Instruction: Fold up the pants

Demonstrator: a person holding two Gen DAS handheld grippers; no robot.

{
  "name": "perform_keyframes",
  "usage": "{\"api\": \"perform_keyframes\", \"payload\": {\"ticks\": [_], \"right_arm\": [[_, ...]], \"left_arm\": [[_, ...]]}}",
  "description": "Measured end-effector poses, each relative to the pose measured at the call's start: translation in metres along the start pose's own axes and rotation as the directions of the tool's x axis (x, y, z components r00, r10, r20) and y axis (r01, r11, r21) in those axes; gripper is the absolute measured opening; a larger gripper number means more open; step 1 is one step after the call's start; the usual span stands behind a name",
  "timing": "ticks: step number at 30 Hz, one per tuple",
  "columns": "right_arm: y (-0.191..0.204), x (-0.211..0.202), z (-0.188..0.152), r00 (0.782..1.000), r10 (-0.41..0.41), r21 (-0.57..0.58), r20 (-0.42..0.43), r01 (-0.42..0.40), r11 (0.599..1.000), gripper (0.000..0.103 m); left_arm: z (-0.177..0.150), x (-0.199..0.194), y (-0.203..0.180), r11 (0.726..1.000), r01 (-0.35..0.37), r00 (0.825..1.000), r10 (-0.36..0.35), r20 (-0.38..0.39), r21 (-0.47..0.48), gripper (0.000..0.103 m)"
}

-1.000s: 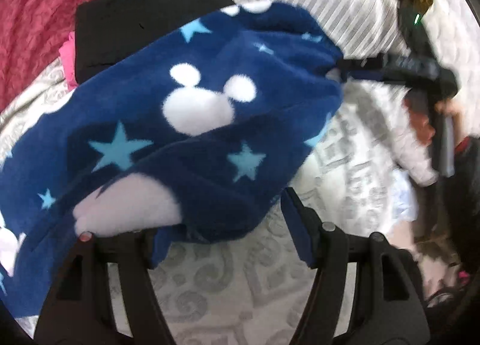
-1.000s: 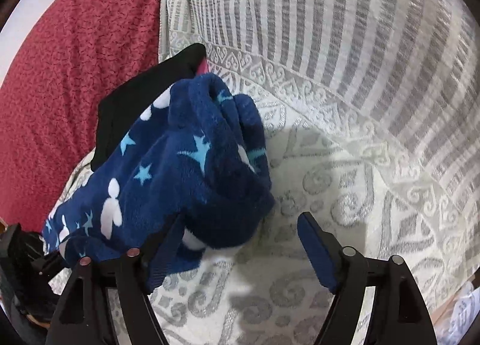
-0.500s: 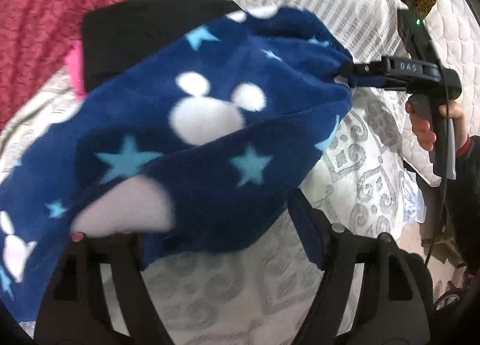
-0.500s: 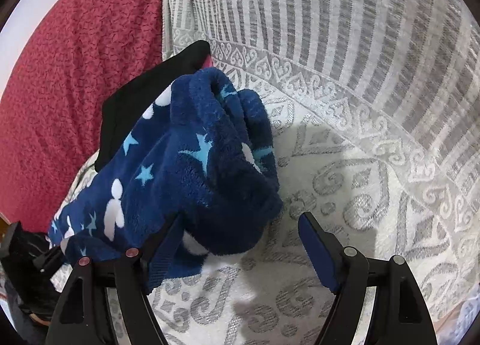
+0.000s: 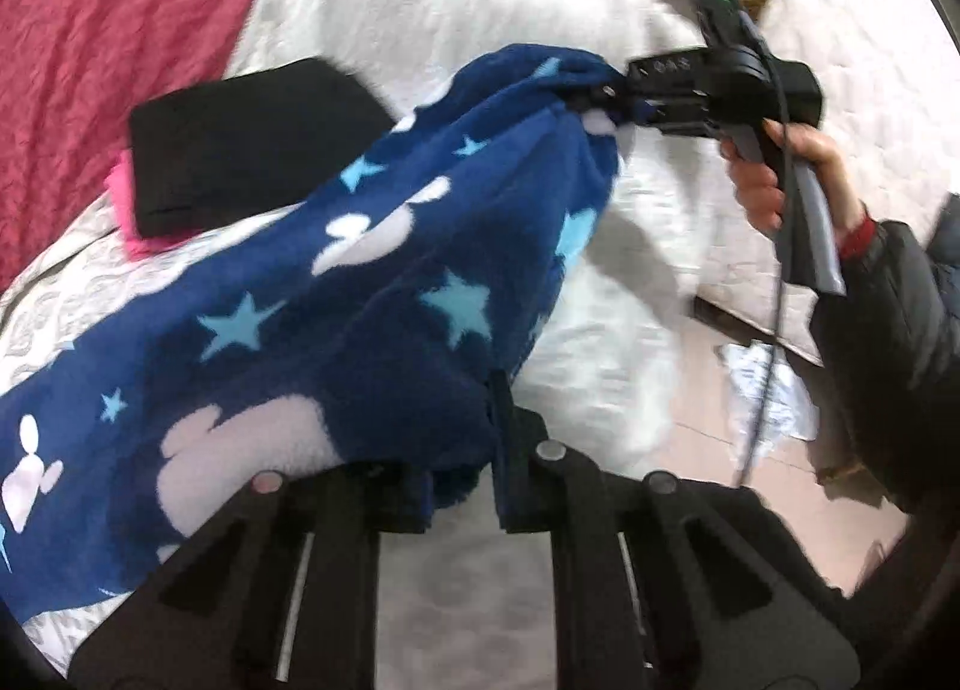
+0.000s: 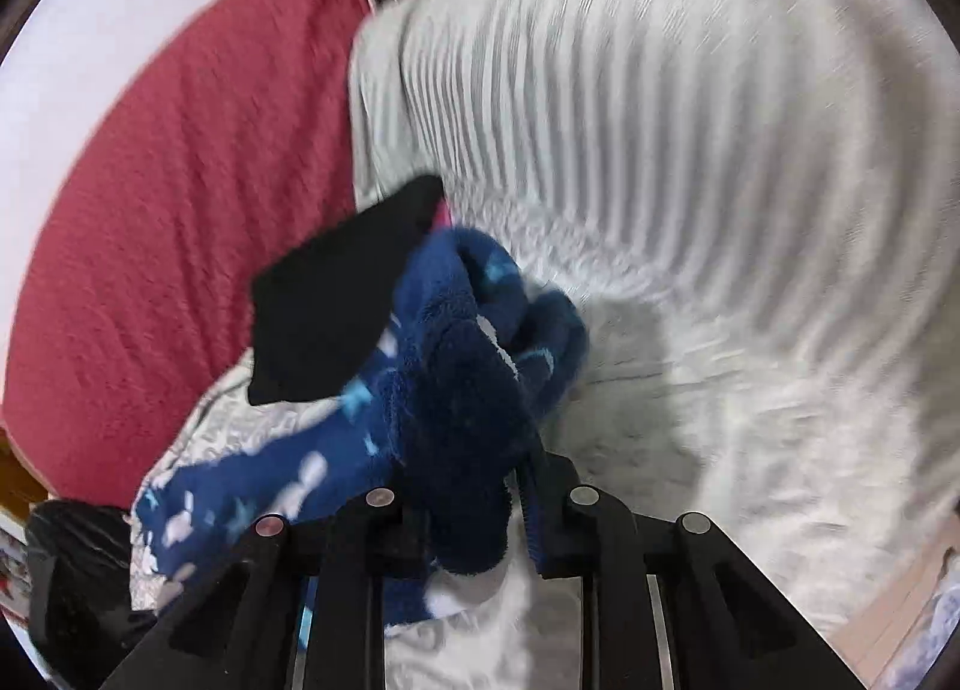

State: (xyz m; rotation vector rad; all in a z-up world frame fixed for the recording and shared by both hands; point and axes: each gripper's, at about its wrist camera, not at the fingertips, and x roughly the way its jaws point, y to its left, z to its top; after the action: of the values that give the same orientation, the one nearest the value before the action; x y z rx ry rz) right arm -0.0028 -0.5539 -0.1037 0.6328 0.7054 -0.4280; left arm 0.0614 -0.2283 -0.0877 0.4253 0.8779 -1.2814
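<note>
The pants (image 5: 336, 294) are navy fleece with light-blue stars and white mouse heads. They hang stretched between both grippers above the grey-and-white bedspread (image 5: 600, 378). My left gripper (image 5: 459, 468) is shut on one edge of the pants. My right gripper (image 5: 606, 105), seen from the left wrist view, is shut on the far edge. In the right wrist view the right gripper (image 6: 474, 516) pinches a bunched fold of the pants (image 6: 456, 366). Both views are blurred by motion.
A folded black garment (image 5: 240, 138) lies on a pink one (image 5: 129, 210) behind the pants, also in the right wrist view (image 6: 342, 294). A red blanket (image 5: 108, 30) covers the left. A hand (image 5: 780, 174) holds the right gripper. Floor (image 5: 768, 480) shows at the right.
Both grippers have closed on the pants; they were open a second ago. The pants have been lifted off the bedspread and both grippers are moving.
</note>
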Motion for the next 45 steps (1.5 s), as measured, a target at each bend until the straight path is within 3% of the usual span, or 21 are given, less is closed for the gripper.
{"api": "perform_keyframes", "payload": {"ticks": [2,5,8,13,15,18,19,20,22,23,26,29,31,32,33,36,39,42,43,44,45], "right_arm": [[-0.014,-0.019,-0.011,0.999,-0.048,-0.017,-0.01,0.048,0.999,0.029],[-0.045,-0.016,-0.034,0.987,-0.111,-0.009,-0.112,0.111,0.994,0.038],[-0.079,-0.017,-0.053,0.982,-0.067,0.085,-0.179,0.083,0.993,0.047],[-0.065,-0.03,-0.033,0.992,-0.1,-0.03,-0.074,0.098,0.995,0.068],[-0.051,-0.027,-0.016,0.995,-0.093,-0.092,-0.028,0.09,0.992,0.083],[-0.033,-0.008,0.011,0.996,-0.091,-0.134,-0.013,0.088,0.987,0.084],[-0.029,0.011,0.019,0.991,-0.12,-0.141,-0.05,0.112,0.984,0.084],[-0.028,0.025,0.018,0.984,-0.149,-0.145,-0.101,0.133,0.98,0.083],[-0.034,0.059,0.021,0.958,-0.198,-0.108,-0.209,0.179,0.978,0.016],[-0.039,0.064,0.023,0.954,-0.207,-0.066,-0.217,0.197,0.978,0.012],[-0.051,0.051,0.038,0.975,-0.203,0.026,-0.089,0.206,0.978,0.011],[-0.07,0.081,0.039,0.949,-0.228,0.017,-0.216,0.237,0.971,0.016],[-0.065,0.075,0.037,0.951,-0.248,-0.062,-0.184,0.241,0.969,0.032],[-0.062,0.066,0.038,0.947,-0.271,-0.089,-0.172,0.259,0.962,0.052],[-0.061,0.059,0.039,0.945,-0.281,-0.097,-0.166,0.268,0.959,0.064],[-0.059,0.026,0.037,0.953,-0.277,-0.101,-0.124,0.265,0.959,0.067],[-0.05,0.011,0.025,0.955,-0.25,-0.127,-0.157,0.231,0.965,0.074],[-0.059,0.015,-0.004,0.95,-0.192,-0.08,-0.245,0.177,0.981,0.071],[-0.062,0.017,-0.01,0.951,-0.175,-0.06,-0.256,0.165,0.984,0.06],[-0.063,0.021,-0.017,0.95,-0.173,-0.047,-0.258,0.167,0.985,0.016],[-0.066,0.024,-0.024,0.937,-0.221,-0.039,-0.269,0.219,0.975,0.017]], "left_arm": [[-0.012,0.003,-0.023,1.0,0.014,1.0,-0.014,-0.012,0.018,0.015],[-0.034,0.024,-0.041,0.999,-0.039,0.997,0.04,-0.07,0.021,0.016],[-0.045,0.036,-0.036,0.998,-0.033,0.994,0.027,-0.105,-0.05,0.016],[-0.041,0.034,-0.032,0.996,-0.047,0.995,0.04,-0.096,-0.076,0.016],[-0.039,0.034,-0.031,0.996,-0.053,0.994,0.045,-0.099,-0.077,0.018],[-0.042,0.037,-0.033,0.995,-0.062,0.993,0.053,-0.109,-0.081,0.018],[-0.041,0.04,-0.035,0.995,-0.065,0.992,0.055,-0.114,-0.082,0.018],[-0.041,0.042,-0.035,0.994,-0.067,0.991,0.056,-0.117,-0.084,0.018],[-0.04,0.043,-0.035,0.994,-0.07,0.991,0.06,-0.121,-0.084,0.018],[-0.041,0.043,-0.036,0.994,-0.07,0.99,0.06,-0.124,-0.078,0.018],[-0.041,0.045,-0.04,0.996,-0.072,0.99,0.065,-0.126,-0.05,0.018],[-0.04,0.049,-0.042,0.996,-0.079,0.989,0.072,-0.132,-0.045,0.018],[-0.041,0.048,-0.038,0.996,-0.07,0.99,0.062,-0.13,-0.06,0.018],[-0.042,0.048,-0.036,0.995,-0.064,0.99,0.054,-0.128,-0.074,0.018],[-0.043,0.046,-0.034,0.994,-0.06,0.991,0.048,-0.127,-0.089,0.018],[-0.042,0.037,-0.03,0.991,-0.058,0.992,0.044,-0.115,-0.119,0.025],[-0.046,0.021,-0.027,0.989,-0.055,0.996,0.044,-0.082,-0.135,0.034],[-0.057,0.001,-0.018,0.983,-0.052,0.998,0.044,-0.05,-0.177,0.039],[-0.062,-0.006,-0.012,0.978,-0.054,0.998,0.046,-0.044,-0.2,0.04],[-0.066,-0.012,-0.007,0.974,-0.064,0.998,0.056,-0.042,-0.219,0.04],[-0.071,-0.018,0.0,0.968,-0.083,0.996,0.075,-0.042,-0.238,0.04]]}}
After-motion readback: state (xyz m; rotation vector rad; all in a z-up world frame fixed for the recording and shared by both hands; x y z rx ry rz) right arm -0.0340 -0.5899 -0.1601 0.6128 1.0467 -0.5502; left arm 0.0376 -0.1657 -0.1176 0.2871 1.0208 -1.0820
